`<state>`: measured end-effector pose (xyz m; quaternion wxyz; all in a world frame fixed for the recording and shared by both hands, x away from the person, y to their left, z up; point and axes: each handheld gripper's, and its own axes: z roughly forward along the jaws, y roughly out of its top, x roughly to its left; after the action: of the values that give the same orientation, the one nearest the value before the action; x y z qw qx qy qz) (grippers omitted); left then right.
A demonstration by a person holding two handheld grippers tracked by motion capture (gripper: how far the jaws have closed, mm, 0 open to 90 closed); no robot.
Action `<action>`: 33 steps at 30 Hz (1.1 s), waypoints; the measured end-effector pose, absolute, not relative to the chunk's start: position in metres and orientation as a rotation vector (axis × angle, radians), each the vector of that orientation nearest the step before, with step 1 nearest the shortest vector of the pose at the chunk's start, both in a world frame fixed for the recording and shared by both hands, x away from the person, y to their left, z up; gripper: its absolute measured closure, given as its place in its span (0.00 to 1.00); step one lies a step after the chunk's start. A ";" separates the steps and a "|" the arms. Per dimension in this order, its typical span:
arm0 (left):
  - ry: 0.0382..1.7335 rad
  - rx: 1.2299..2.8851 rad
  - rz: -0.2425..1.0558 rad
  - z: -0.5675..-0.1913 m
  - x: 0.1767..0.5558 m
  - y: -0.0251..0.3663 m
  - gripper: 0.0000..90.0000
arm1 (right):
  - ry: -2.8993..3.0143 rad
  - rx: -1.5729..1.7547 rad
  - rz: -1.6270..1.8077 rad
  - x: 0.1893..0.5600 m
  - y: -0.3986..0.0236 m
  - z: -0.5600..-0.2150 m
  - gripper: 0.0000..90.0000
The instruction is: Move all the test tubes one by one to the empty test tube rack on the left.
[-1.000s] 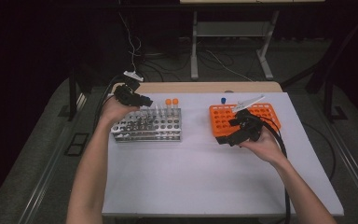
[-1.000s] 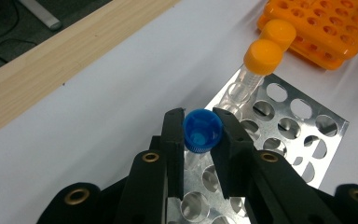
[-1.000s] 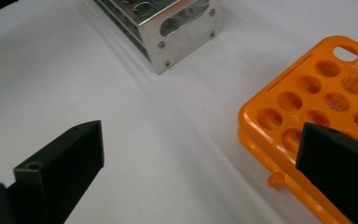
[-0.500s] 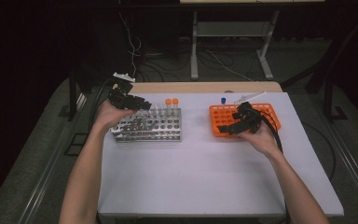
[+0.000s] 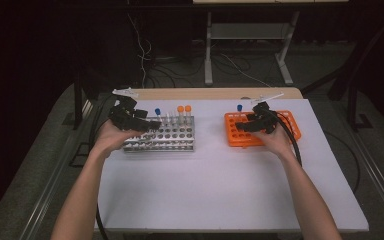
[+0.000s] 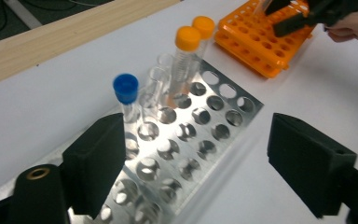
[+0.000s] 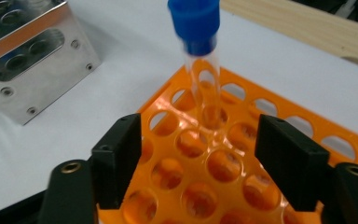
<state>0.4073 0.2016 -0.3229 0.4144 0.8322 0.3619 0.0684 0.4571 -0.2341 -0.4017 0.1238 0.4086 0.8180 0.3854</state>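
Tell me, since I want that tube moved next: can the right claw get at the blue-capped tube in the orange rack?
Probably yes. The right claw faces the blue-capped tube with jaws apart, just closing in; only empty holes of the orange rack lie between.

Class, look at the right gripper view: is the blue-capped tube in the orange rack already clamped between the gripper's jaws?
No. The blue-capped tube stands in the orange rack beyond the right gripper, whose jaws stand apart with nothing between them.
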 end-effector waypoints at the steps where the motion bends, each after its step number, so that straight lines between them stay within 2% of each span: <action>1: 0.910 2.087 0.171 -0.323 0.404 0.202 0.16 | 2.382 1.189 1.125 0.459 -0.233 -0.401 0.41; 5: 0.903 2.096 0.171 -0.325 0.391 0.202 0.13 | 2.382 1.188 1.110 0.466 -0.229 -0.401 0.50; 11: 0.889 2.093 0.158 -0.327 0.377 0.200 0.01 | 2.373 1.190 1.068 0.472 -0.224 -0.402 0.67; 16: 0.866 2.099 0.157 -0.325 0.369 0.198 0.00 | 2.359 1.189 1.055 0.473 -0.223 -0.405 0.83; 23: 0.852 2.109 0.160 -0.325 0.368 0.194 0.00 | 2.338 1.154 1.038 0.469 -0.220 -0.398 0.84; 33: 0.838 2.119 0.165 -0.323 0.367 0.189 0.00 | 2.329 1.086 1.083 0.452 -0.221 -0.364 0.85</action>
<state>0.3674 0.1887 -0.3231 0.4155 0.8437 0.3336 0.0655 0.4516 -0.2213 -0.3641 0.1757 0.3833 0.8222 0.3824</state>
